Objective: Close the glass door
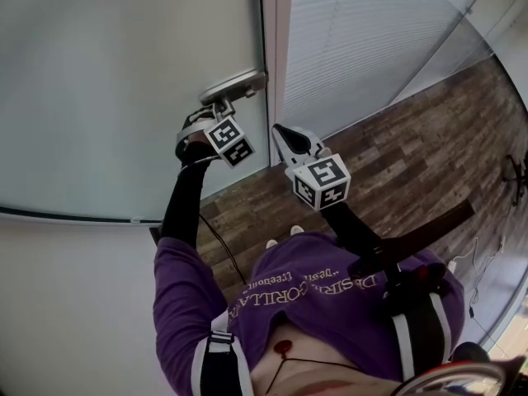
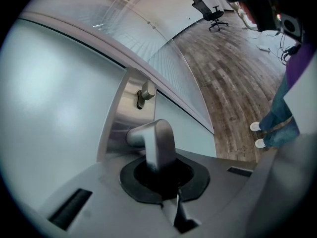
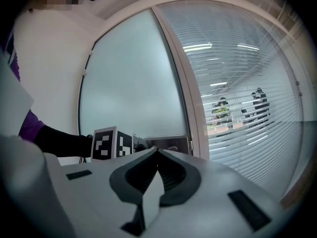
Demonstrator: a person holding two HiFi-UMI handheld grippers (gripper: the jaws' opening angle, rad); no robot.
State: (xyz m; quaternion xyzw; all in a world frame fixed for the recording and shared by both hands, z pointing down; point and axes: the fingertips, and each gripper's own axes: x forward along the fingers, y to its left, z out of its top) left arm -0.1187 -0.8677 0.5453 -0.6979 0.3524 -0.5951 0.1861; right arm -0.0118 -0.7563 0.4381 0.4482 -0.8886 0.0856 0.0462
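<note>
Left hand-held gripper (image 1: pixel 221 108) tight on door handle (image 1: pixel 236 83) (frosted glass door (image 1: pixel 124 73))

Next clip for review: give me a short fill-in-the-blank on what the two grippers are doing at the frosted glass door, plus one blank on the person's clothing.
1. The left gripper is shut on the brushed-metal lever handle of the frosted glass ____.
2. The right gripper, held off to the side with its jaws together, holds ____.
3. The person's long-sleeved top is ____ in colour.

Missing words: door; nothing; purple.
</note>
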